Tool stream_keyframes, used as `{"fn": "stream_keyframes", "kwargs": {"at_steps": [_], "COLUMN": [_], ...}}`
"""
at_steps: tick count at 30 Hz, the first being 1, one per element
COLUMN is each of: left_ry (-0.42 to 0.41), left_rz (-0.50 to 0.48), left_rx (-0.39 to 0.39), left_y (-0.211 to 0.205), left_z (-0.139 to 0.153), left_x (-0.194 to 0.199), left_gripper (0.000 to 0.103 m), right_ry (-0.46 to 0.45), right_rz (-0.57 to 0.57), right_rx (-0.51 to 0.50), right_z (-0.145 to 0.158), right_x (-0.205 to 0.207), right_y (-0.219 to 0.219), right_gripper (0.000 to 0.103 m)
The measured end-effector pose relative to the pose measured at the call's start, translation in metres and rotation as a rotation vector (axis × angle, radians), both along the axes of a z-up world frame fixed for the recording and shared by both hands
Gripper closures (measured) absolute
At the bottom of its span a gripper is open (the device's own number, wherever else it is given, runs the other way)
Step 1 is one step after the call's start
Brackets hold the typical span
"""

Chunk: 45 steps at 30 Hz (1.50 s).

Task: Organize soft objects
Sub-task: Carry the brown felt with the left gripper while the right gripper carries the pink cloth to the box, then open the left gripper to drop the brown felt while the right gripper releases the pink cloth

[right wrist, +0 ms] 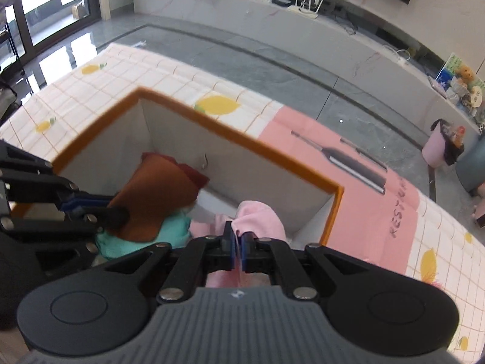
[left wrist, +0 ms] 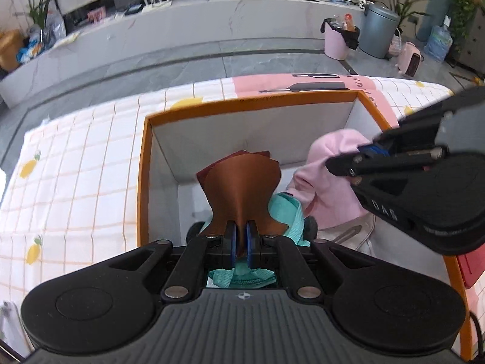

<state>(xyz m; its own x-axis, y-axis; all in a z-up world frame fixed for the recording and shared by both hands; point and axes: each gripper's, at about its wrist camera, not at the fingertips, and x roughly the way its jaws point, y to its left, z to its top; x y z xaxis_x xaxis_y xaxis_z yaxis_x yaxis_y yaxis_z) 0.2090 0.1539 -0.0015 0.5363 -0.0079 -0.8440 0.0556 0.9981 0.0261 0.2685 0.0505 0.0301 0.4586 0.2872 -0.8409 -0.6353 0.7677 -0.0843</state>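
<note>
**Two cloths held over the open box**

The left gripper is pinched on the near edge of a brown cloth; its blue pads are pressed together with the fabric bunched between them. The cloth fans out away from the gripper, its long axis running toward the far wall of the orange-rimmed box. Its far end, with a darker red piece just behind, sits near the box's far left corner. Under the brown cloth lies a teal knit item, already down in the box.

To the right, the right gripper is clamped on a pink cloth, which hangs in a soft lump just beside the box's right wall. From the left wrist view, that gripper comes in from the right with the pink cloth drooping below it.

Both cloths are inside the rim, brown to the left, pink to the right, teal between and beneath. To my eye each cloth lies straight ahead of and below its own gripper, so letting go looks like the next step. The box stands on a lemon-print tablecloth.
</note>
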Motion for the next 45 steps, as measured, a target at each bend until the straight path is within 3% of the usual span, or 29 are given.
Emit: {"fn": "stream_keyframes", "kwargs": {"at_steps": [9,11,13,18,22,27,35,37,38,39,43,45], "left_ry": [0.029,0.031,0.025,-0.016,-0.061,-0.143,-0.167,-0.159,-0.16,-0.159,-0.146,-0.138], "left_rz": [0.069,0.079,0.079,0.045,0.019,0.047,0.068,0.071,0.073,0.077,0.086,0.085], "left_rx": [-0.064,-0.074,-0.093,-0.095,-0.098,-0.165,-0.121,-0.109,-0.104,-0.098,-0.09,-0.085], "left_y": [0.019,0.018,0.019,0.013,0.014,0.03,0.04,0.041,0.041,0.042,0.044,0.043], "left_z": [-0.002,-0.002,-0.001,0.007,0.024,0.051,0.06,0.058,0.058,0.058,0.059,0.059], "left_x": [0.0,0.002,0.001,-0.003,-0.009,-0.018,-0.026,-0.027,-0.028,-0.029,-0.033,-0.033], "left_gripper": [0.093,0.085,0.065,0.047,0.046,0.045,0.045,0.045,0.045,0.045,0.045,0.045], "right_ry": [0.002,0.0,0.001,-0.013,-0.034,-0.055,-0.07,-0.078,-0.082,-0.087,-0.092,-0.105], "right_rz": [0.026,0.025,0.019,0.004,0.002,-0.007,0.005,0.003,-0.003,-0.009,0.001,0.005], "right_rx": [-0.048,-0.057,-0.054,-0.059,-0.05,-0.044,-0.065,-0.065,-0.071,-0.072,-0.052,-0.054], "right_z": [-0.014,-0.014,-0.013,-0.012,-0.006,0.001,0.007,0.008,0.009,0.01,0.018,0.023], "right_x": [0.0,-0.001,-0.001,-0.003,-0.007,-0.01,-0.014,-0.016,-0.016,-0.018,-0.024,-0.027], "right_y": [0.003,0.005,0.005,0.006,0.008,0.012,0.019,0.02,0.021,0.022,0.025,0.026], "right_gripper": [0.103,0.103,0.103,0.103,0.103,0.102,0.1,0.096,0.085,0.068,0.056,0.041]}}
